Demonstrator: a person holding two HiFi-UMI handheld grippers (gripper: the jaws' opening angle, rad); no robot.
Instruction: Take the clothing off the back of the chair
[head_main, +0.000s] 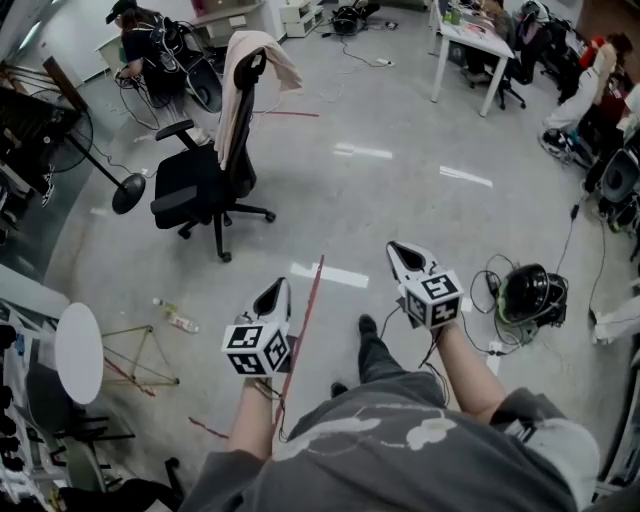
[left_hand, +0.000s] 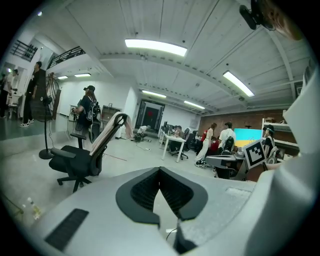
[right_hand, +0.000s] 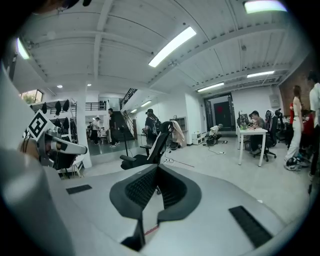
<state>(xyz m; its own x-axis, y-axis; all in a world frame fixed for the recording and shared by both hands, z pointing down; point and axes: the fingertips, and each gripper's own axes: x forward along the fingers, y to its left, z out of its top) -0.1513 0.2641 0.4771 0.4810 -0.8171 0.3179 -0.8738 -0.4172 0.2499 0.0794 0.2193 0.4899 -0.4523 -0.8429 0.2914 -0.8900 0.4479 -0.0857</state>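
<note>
Open office with a glossy grey concrete floor (head_main: 420, 190). One black office chair (head_main: 195, 185) stands upper left in the head view, with one beige garment (head_main: 240, 80) draped over its backrest. One pedestal fan (head_main: 125, 185) is near the chair, and one red tape line (head_main: 305, 320) runs along the floor. Left gripper (head_main: 276, 290) and right gripper (head_main: 400, 252): both jaws together, nothing between them, well apart from the chair.

Your clothing (head_main: 243, 90): pale pinkish-beige, draped over backrest top, hanging down both sides. Black chair (head_main: 200, 185): armrests, wheeled base, upright on floor (head_main: 400, 200), well ahead of you.
</note>
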